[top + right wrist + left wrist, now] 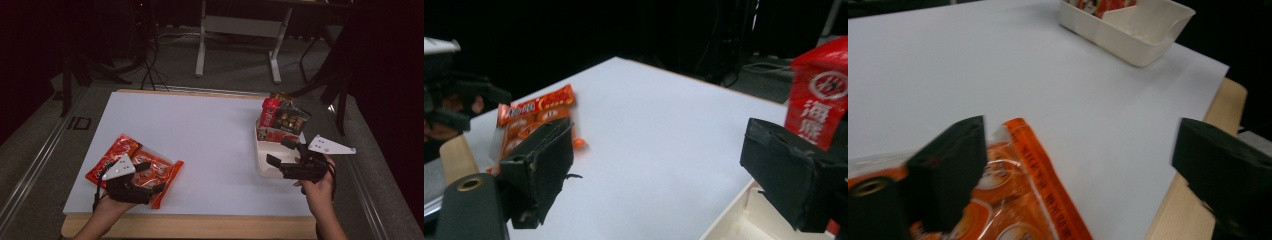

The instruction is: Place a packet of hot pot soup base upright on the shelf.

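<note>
Left gripper (150, 186): I am holding it low over the near-left part of the white table (200, 135), jaws parted and clasping nothing. In the left gripper view one pad is lying over the clear edge of the orange snack packet (1018, 200), while the other pad is standing well off, past the table's wooden edge; the packet is not being pinched. This packet is resting flat on the table, just beside and partly over a second red-orange packet (112, 152).

Right gripper (282, 155): I am keeping it released as well, jaws wide with only air between them, hovering at the near end of the cream tray (265, 167) on the right side of the table. In the right gripper view the red pouch (819, 95) is standing upright just behind one jaw, untouched.

Tray contents: the red pouch, a dark packet (290, 119) and other wrappers are already standing at the far end; the near end is looking bare.

Progress, as I am judging it: part of the packing is appearing done, since several snacks are sitting in the tray. Two orange packets are remaining out on the table, well apart from the tray. The pick-up of the nearer packet is not yet made; grasp, carry across and placement are all left.
</note>
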`<state>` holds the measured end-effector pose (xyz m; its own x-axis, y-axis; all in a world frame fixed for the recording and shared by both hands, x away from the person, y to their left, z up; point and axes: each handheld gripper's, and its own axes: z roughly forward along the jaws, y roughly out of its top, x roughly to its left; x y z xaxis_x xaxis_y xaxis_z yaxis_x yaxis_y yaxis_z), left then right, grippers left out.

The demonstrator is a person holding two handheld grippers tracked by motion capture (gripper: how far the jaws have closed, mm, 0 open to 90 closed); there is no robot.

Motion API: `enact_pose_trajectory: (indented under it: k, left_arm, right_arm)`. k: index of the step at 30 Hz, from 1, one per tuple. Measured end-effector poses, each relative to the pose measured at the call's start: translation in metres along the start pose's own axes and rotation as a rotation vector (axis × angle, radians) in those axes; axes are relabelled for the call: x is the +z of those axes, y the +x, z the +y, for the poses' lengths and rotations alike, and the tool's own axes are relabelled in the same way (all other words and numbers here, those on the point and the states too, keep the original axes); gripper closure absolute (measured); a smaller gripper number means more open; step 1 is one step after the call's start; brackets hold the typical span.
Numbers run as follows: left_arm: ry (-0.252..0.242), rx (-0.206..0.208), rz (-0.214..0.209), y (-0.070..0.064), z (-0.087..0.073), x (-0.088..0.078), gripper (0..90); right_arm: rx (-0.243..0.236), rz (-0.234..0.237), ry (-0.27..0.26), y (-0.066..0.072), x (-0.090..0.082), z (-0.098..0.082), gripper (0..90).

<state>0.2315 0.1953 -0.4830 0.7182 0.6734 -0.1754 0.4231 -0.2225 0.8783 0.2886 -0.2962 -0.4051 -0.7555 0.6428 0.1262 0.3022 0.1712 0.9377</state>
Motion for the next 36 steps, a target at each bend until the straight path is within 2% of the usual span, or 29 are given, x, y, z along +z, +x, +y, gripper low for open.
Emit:
enact_pose_trajectory:
  k: [4,6,11,14,16,19,21,25,28,29,31,33,36]
  left_arm:
    - [0.01,-0.002,0.046,0.003,-0.002,-0.012,16.9]
    - [0.008,-0.006,0.067,0.005,-0.003,-0.018,22.4]
    - [0.007,-0.011,0.096,0.011,-0.005,-0.032,41.8]
    - [0.03,-0.017,0.145,0.017,-0.009,-0.042,49.7]
    - [0.04,-0.023,0.194,0.02,-0.011,-0.047,55.0]
    - [0.06,-0.053,0.224,0.028,-0.019,-0.056,61.8]
    - [0.092,-0.064,0.257,0.033,-0.025,-0.061,65.6]
    - [0.153,-0.09,0.284,0.044,-0.038,-0.064,75.1]
    - [0.18,-0.104,0.287,0.048,-0.043,-0.064,83.4]
    - [0.221,-0.102,0.278,0.05,-0.048,-0.061,88.1]
    - [0.279,-0.099,0.268,0.051,-0.053,-0.056,89.4]
    - [0.317,-0.1,0.282,0.053,-0.057,-0.051,89.6]
    - [0.352,-0.154,0.3,0.062,-0.064,-0.045,89.7]
  right_arm:
    - [-0.014,0.022,-0.001,0.003,0.004,-0.004,14.0]
    - [-0.015,0.043,-0.003,0.005,0.005,-0.005,14.0]
    - [-0.025,0.048,-0.005,0.009,0.008,-0.007,14.0]
    - [-0.017,0.055,0.006,0.011,0.01,-0.008,14.0]
    - [-0.008,0.085,0.014,0.011,0.012,-0.01,13.8]
    - [0.003,0.119,0.013,0.013,0.016,-0.013,13.8]
    - [-0.002,0.117,0.017,0.014,0.017,-0.013,13.8]
    - [0.002,0.126,0.008,0.016,0.019,-0.013,13.8]
    - [-0.002,0.123,0.005,0.016,0.019,-0.013,13.9]
    - [-0.006,0.118,0.007,0.016,0.019,-0.014,13.9]
    - [-0.002,0.118,0.009,0.016,0.019,-0.014,13.9]
    - [-0.002,0.112,0.01,0.016,0.019,-0.014,14.0]
    - [-0.006,0.114,0.012,0.016,0.019,-0.014,14.0]
